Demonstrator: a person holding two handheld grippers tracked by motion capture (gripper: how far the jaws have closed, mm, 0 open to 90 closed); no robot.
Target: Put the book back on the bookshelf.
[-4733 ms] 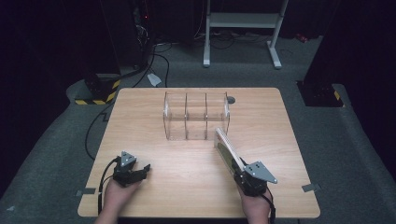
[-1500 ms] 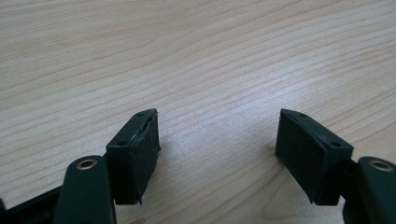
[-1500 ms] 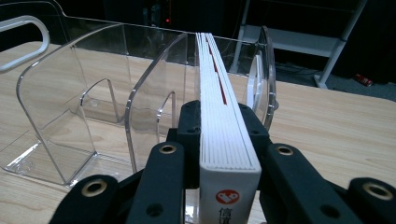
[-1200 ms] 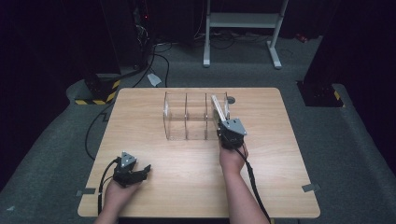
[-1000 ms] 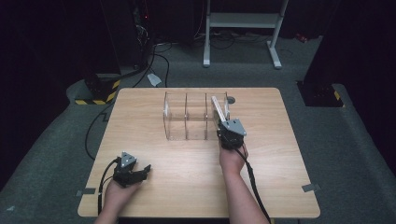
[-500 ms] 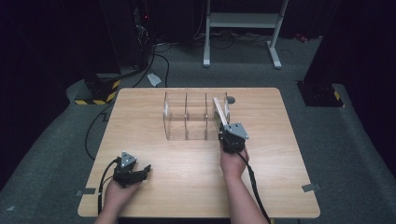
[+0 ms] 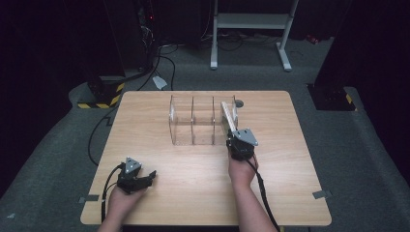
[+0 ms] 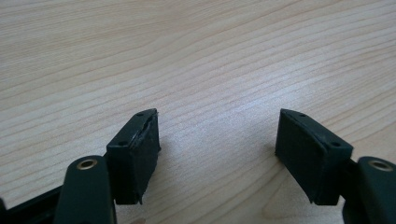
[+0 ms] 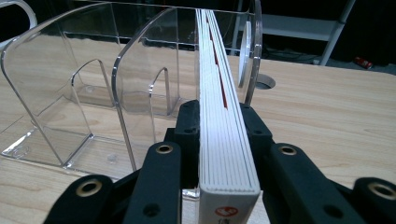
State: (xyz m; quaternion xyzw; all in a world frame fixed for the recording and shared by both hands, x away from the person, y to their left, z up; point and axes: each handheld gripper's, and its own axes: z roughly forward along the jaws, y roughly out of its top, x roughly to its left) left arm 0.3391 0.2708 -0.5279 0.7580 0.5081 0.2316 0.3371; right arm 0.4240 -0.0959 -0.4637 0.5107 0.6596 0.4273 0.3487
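A clear plastic rack with upright dividers stands at the middle back of the wooden table. My right gripper is shut on a white book, held edge-up at the rack's right end. In the right gripper view the book runs forward between the last two dividers of the rack, clamped by the gripper. My left gripper rests open near the front left of the table; in the left gripper view there is nothing but bare wood between its pads.
A round cable hole sits in the table just behind the rack. Beyond the table are a white stand, cables and a yellow-black striped block on the grey floor.
Since the earliest frame my right gripper has carried the book from the front right of the table to the rack's right end. In the last second it drew back slightly. The left hand stayed put.
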